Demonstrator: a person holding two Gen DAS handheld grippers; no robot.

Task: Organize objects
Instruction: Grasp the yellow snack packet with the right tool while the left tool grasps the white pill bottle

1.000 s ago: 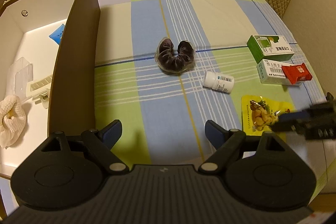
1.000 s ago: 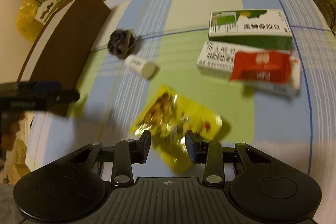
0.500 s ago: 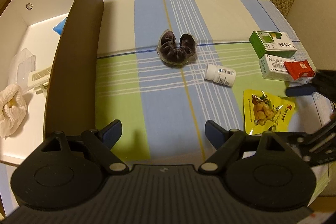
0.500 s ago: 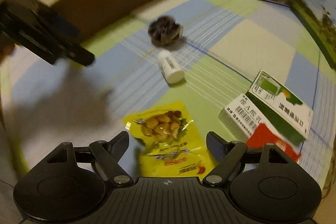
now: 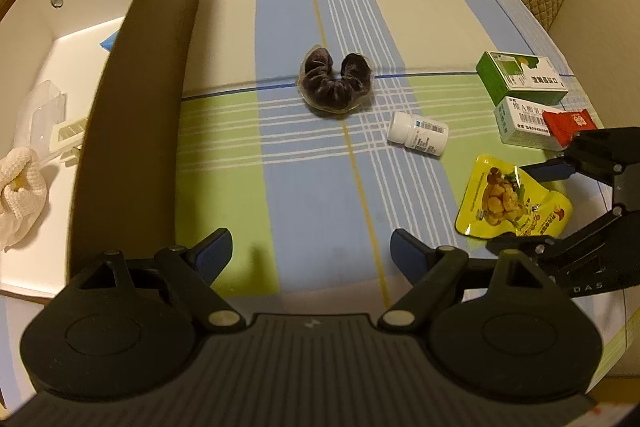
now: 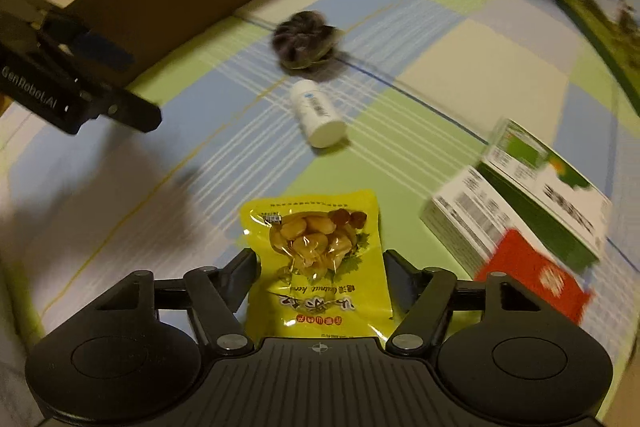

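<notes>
— Now straddling the yellow snack pouch [image 6: 316, 259] with the right gripper [image 6: 318, 267]: one finger on each long edge, jaws closing in, pads not yet seen pressing the foil.

— Different from a second ago?

— Quite. Then narrow and skewed across the pouch's corner; since rolled square to it, spread wide, and now narrowing again. Pouch itself barely shifted, flat on the checked cloth [image 5: 320, 195], just beside the white pill bottle [image 6: 318, 113].

— And the left gripper [image 5: 310, 251]?

— Unmoved. Fingers wide apart, nothing between, hovering over bare cloth beside the open box [image 5: 132, 131].

— Meaning for the tidy-up?

— Probably a re-aimed grasp, about to land. Likely next: pinch, lift, carry across to the box. Dark scrunchie [image 5: 335, 85], bottle, green carton [image 5: 520, 79] and white carton [image 5: 516, 125] with the red packet [image 5: 570, 125] all waiting on the cloth.
</notes>
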